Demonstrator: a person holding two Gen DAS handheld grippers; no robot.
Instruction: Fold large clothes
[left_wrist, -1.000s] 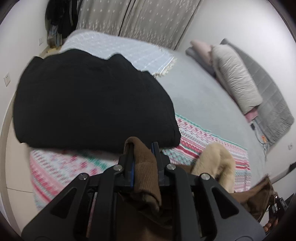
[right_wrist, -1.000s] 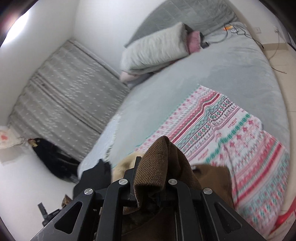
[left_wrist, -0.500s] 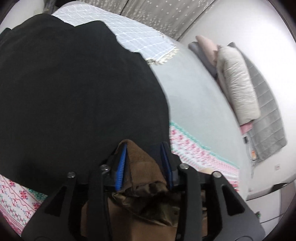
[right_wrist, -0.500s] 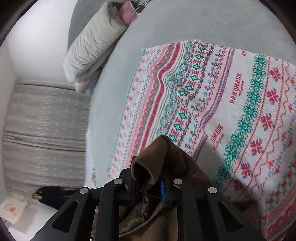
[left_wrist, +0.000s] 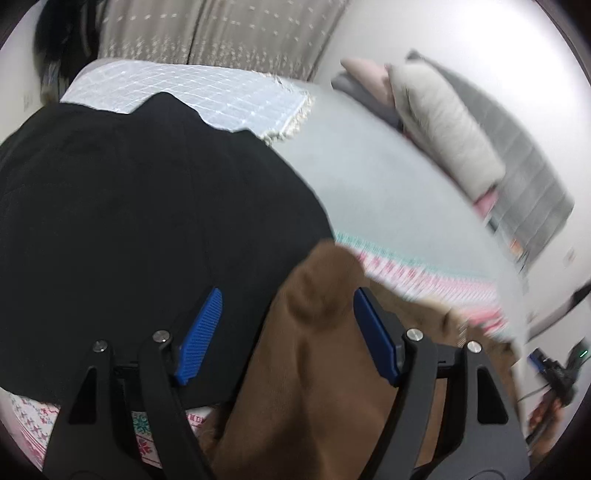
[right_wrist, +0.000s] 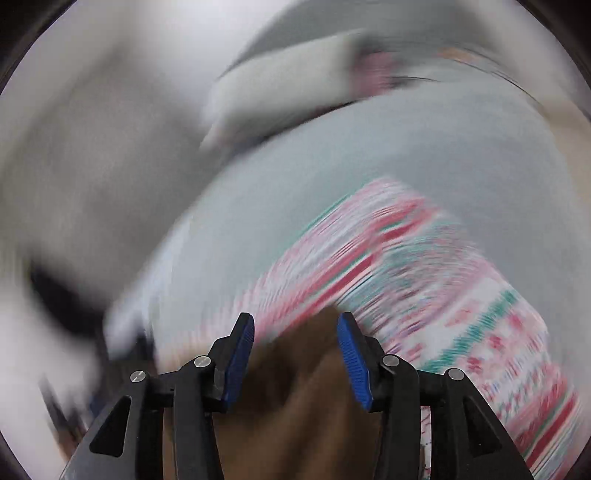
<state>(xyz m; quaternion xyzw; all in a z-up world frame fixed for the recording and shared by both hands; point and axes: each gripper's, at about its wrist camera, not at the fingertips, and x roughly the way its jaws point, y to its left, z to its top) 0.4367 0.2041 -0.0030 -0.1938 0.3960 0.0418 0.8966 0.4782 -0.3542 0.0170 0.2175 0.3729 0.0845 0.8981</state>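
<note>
Left gripper (left_wrist: 288, 332): jaws opening, blue pads standing wide apart; a ridge of the brown garment (left_wrist: 314, 369) lies between them, nearer the right-hand pad, with a clear gap on the other side. No pad presses on it.
Right gripper (right_wrist: 295, 354): jaws opening, at a moderate spread; the brown cloth (right_wrist: 295, 387) lies between the pads. Blur hides whether either pad touches it.
Brown garment, location: on the bed, lying over the patterned blanket (left_wrist: 424, 277); at its near edge it overlaps the black garment (left_wrist: 129, 221).
Brown garment, long axis: in the left wrist view it runs from the bottom of the frame up and away along the line of the gripper, tapering to a rounded end that points towards the grey bedsheet (left_wrist: 369, 177). The right wrist view shows the same lie, its tip pointing at the blanket.
Black garment: spread flat, filling the left half of the left wrist view, partly over a white checked cloth (left_wrist: 192, 88).
Far end of bed: pale pillow (left_wrist: 443, 125) against a grey quilted headboard (left_wrist: 535, 184).
Picture quality: right wrist view heavily smeared; finer detail not readable.
</note>
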